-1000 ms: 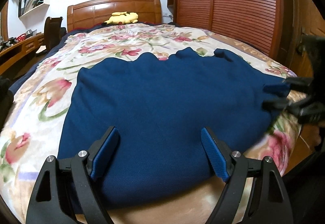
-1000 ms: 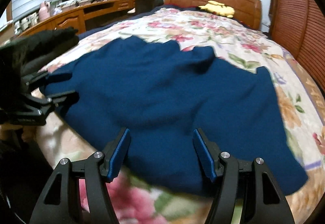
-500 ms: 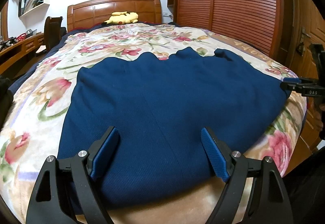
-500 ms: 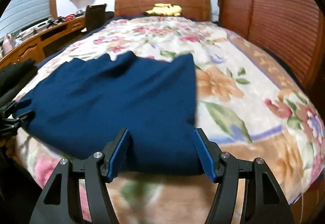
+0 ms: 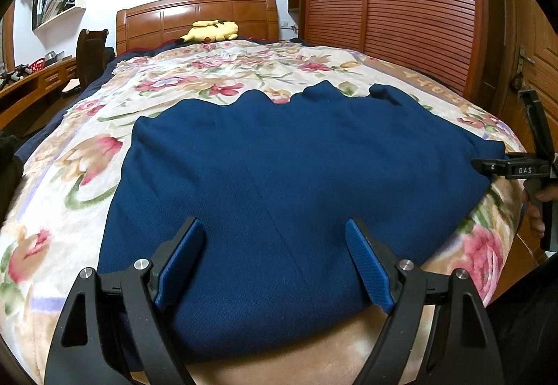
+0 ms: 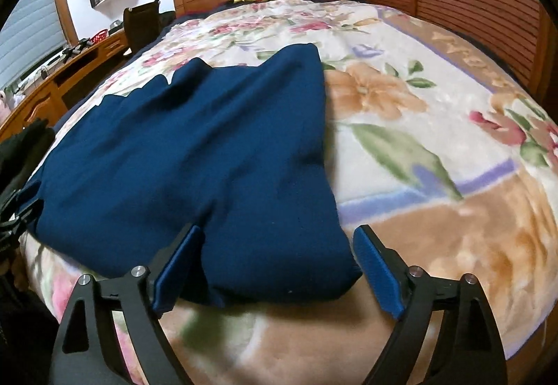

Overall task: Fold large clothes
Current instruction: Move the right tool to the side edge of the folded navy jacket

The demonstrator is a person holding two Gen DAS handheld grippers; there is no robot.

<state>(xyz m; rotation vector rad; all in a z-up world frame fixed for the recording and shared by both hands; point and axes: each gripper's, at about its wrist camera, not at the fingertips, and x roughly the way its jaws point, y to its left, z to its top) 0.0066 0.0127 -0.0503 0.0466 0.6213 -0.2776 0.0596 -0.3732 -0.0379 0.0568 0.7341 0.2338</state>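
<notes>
A large dark blue garment (image 5: 279, 168) lies spread flat on the flowered blanket of the bed (image 5: 69, 175). My left gripper (image 5: 275, 263) is open, its blue pads over the garment's near edge. My right gripper (image 6: 275, 266) is open, its pads either side of the garment's near right corner (image 6: 279, 266). From the left wrist view the right gripper (image 5: 488, 168) shows side-on at the garment's right corner. The garment also fills the left half of the right wrist view (image 6: 191, 155).
A yellow plush toy (image 5: 209, 31) lies by the wooden headboard (image 5: 195, 15). A slatted wooden wardrobe (image 5: 401, 1) stands along the right. A desk (image 6: 69, 71) and a chair (image 5: 90, 53) stand on the left. The bed's front edge is just below both grippers.
The right gripper has swung from the garment's middle near edge to its right corner and stays open. The left gripper has not moved.
</notes>
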